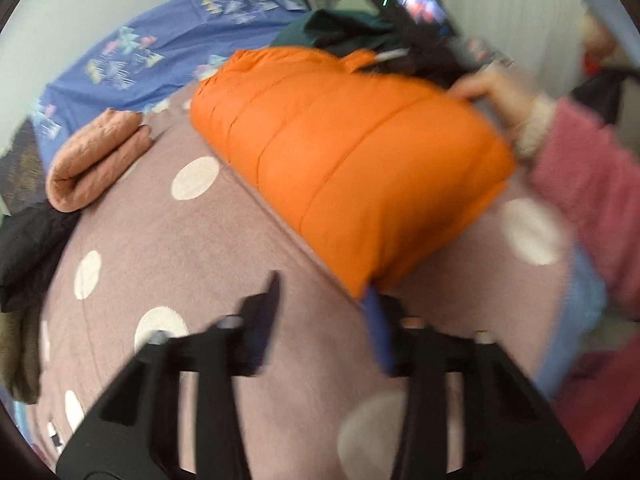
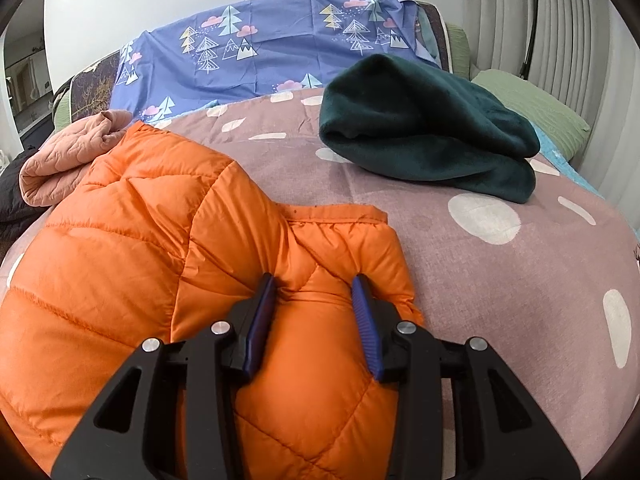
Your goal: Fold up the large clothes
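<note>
An orange puffer jacket (image 1: 344, 152) lies folded on the mauve polka-dot bed cover (image 1: 192, 240). My left gripper (image 1: 324, 300) is open and empty just below the jacket's near corner; its right finger touches that corner. The view is blurred. In the right wrist view the jacket (image 2: 132, 232) fills the lower left. My right gripper (image 2: 314, 292) has its fingers pressed around a puffy fold of the jacket's edge, with a wide gap between them. In the left wrist view my right hand (image 1: 492, 88), in a pink sleeve, sits at the jacket's far edge.
A folded pink quilted garment (image 1: 96, 156) lies left of the jacket, also in the right wrist view (image 2: 68, 152). A dark green fleece (image 2: 432, 128) lies at the back right. A blue tree-print sheet (image 2: 272, 40) covers the headboard. Dark clothes (image 1: 28, 252) lie at the left edge.
</note>
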`<state>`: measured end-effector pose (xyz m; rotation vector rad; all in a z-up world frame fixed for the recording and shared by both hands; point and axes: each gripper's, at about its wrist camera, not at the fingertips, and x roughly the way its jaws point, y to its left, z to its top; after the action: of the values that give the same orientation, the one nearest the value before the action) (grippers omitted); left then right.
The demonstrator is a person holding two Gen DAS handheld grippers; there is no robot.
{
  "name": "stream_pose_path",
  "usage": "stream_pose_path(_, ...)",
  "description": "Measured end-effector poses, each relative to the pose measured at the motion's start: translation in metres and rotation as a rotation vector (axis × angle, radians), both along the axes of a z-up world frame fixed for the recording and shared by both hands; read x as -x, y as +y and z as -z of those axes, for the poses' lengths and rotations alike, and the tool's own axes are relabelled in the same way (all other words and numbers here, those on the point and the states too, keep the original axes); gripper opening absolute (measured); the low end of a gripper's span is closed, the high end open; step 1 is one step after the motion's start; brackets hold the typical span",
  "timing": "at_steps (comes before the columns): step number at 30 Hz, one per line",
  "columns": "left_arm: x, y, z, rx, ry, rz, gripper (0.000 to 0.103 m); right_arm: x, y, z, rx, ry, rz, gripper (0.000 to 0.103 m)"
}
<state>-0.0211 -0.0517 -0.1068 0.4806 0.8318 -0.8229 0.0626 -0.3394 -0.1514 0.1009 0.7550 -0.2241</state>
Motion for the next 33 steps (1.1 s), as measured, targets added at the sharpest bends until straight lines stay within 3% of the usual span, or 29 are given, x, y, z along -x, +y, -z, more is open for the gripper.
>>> stream_pose_path(1,-0.002,0.006,-0.013,0.033,0.019,0.006,0.019,0.0,0.0,0.0,0.0,-0.001,0.0,0.04)
stream_pose_path(6,-0.038,-0.015,-0.057,0.183,-0.038,0.0,0.018,0.0,0.0,0.0,-0.001,-0.002,0.0,0.041)
stream_pose_path(8,-0.062,-0.034,-0.055,0.225,-0.018,0.006,0.018,0.0,0.0,0.0,-0.004,-0.002,-0.001,0.041)
stream_pose_path(9,-0.076,-0.047,-0.044,0.228,0.033,0.011,0.018,0.0,0.0,0.0,-0.008,-0.004,-0.001,0.041)
stream_pose_path(11,-0.095,-0.074,-0.003,0.126,0.129,0.036,0.024,0.001,-0.002,-0.001,-0.027,-0.012,-0.007,0.041)
stream_pose_path(13,-0.1,-0.078,0.023,0.109,0.124,0.08,0.024,0.001,-0.002,-0.002,-0.035,-0.014,-0.013,0.041)
stream_pose_path(15,-0.1,-0.078,0.024,0.097,0.141,0.062,0.024,-0.001,0.004,-0.002,0.004,-0.01,-0.016,0.041)
stream_pose_path(19,-0.094,-0.082,0.024,0.059,0.091,0.078,0.024,-0.002,0.005,-0.001,0.016,-0.009,-0.017,0.042)
stream_pose_path(22,-0.102,-0.083,0.018,0.076,0.134,0.056,0.024,-0.005,0.005,-0.001,0.009,-0.006,-0.014,0.042)
stream_pose_path(25,-0.103,-0.081,-0.003,0.103,0.156,0.029,0.027,-0.005,0.003,0.0,0.003,-0.002,-0.009,0.042)
stream_pose_path(30,-0.13,-0.11,-0.049,0.184,0.042,0.03,0.038,-0.003,0.003,-0.001,-0.001,-0.011,-0.004,0.043)
stream_pose_path(31,-0.137,-0.118,-0.046,0.159,0.025,0.02,0.042,-0.002,0.002,-0.001,-0.005,-0.017,0.0,0.045)
stream_pose_path(33,-0.16,-0.142,-0.01,0.012,-0.004,-0.039,0.046,0.002,0.001,-0.002,0.002,-0.029,0.021,0.049)
